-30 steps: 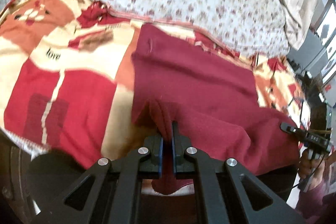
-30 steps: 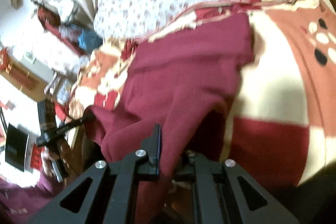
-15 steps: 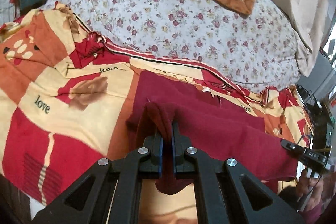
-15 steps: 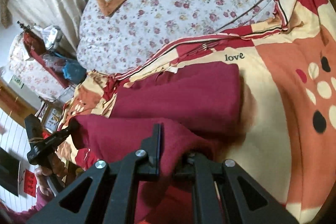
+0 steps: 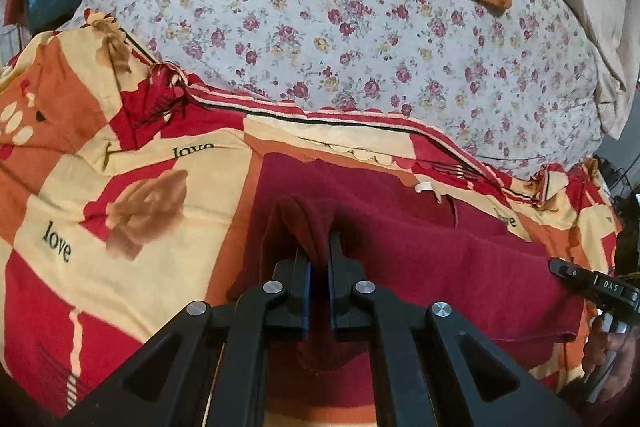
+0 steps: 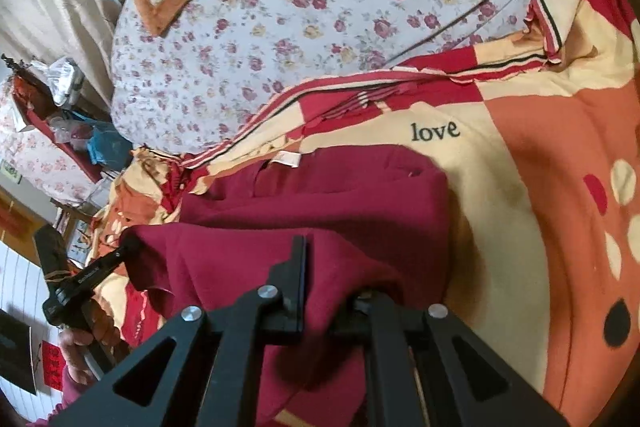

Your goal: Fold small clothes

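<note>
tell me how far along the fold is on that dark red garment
Done: the dark red garment lies spread on the patterned blanket. In hand: the left gripper and right gripper are each shut on a bunched edge, lifted over the far half. Left: laying that edge down, letting go, any further folds.

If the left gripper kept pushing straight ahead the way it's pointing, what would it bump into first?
Probably the flat part of the dark red garment that the left gripper already pinches, lying on the patterned blanket. Farther on lies the flowered quilt, though depth is hard to judge.
</note>
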Tool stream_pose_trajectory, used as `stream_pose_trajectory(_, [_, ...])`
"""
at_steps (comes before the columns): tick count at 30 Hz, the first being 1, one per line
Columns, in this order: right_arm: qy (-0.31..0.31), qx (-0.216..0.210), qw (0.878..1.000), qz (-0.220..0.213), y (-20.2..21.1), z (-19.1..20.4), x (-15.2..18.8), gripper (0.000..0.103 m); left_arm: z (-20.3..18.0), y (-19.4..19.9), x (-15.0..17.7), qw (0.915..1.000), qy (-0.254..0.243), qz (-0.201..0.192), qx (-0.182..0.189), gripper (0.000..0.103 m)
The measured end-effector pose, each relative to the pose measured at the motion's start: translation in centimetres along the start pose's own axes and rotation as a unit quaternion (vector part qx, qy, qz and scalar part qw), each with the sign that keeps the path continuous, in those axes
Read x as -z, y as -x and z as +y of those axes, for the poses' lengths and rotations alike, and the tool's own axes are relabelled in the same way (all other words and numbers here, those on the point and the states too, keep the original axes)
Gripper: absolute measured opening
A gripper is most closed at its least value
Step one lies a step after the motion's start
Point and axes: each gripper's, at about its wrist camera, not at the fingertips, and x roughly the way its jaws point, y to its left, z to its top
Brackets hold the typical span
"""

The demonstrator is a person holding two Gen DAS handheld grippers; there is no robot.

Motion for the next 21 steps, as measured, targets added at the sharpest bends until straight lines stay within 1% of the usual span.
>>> stream_pose_trajectory(4, [-0.004,0.012,1.0,0.014,-1.9,-0.9,-0.6,0.007,0.1,-1.9,-0.3,0.9999,-0.001,0.011,-0.01,0.0])
stream_pose_trajectory(8, [-0.016,0.014,0.999,0.03,-3.2,-1.8,-0.8,0.008,0.4,-3.5,-0.4,0.9996,0.005,0.022,-0.015,0.0])
stream_pose_trajectory(10, [-0.017,0.014,0.999,0.037,-3.0,-1.8,-0.6,0.015,0.6,-4.1,-0.3,0.9994,0.009,0.027,-0.017,0.0])
stream_pose_trajectory(12, [-0.016,0.014,0.999,0.034,-2.0,-1.4,-0.2,0.042,0.8,-4.4,-0.2,0.9993,0.012,0.032,-0.018,0.0])
stream_pose_trajectory(13, [-0.015,0.012,0.999,0.03,-1.3,-1.2,0.3,0.046,0.8,-4.4,-0.2,0.9992,0.013,0.033,-0.017,0.0])
stream_pose_trajectory(14, [-0.013,0.01,0.999,0.03,-0.8,-1.0,0.7,0.048,0.8,-4.4,-0.2,0.9992,0.012,0.033,-0.017,0.0])
stream_pose_trajectory(18, [0.006,-0.011,0.999,0.045,0.9,0.1,2.6,0.048,0.6,-4.5,-0.3,0.9992,0.008,0.034,-0.02,0.0])
stream_pose_trajectory(20, [0.013,-0.027,0.998,0.055,0.7,0.6,3.0,0.048,0.5,-4.6,-0.4,0.9991,0.007,0.035,-0.021,0.0])
stream_pose_trajectory(21, [0.015,-0.033,0.997,0.064,0.3,0.9,3.1,0.045,0.4,-4.7,-0.5,0.9991,0.005,0.036,-0.022,0.0])
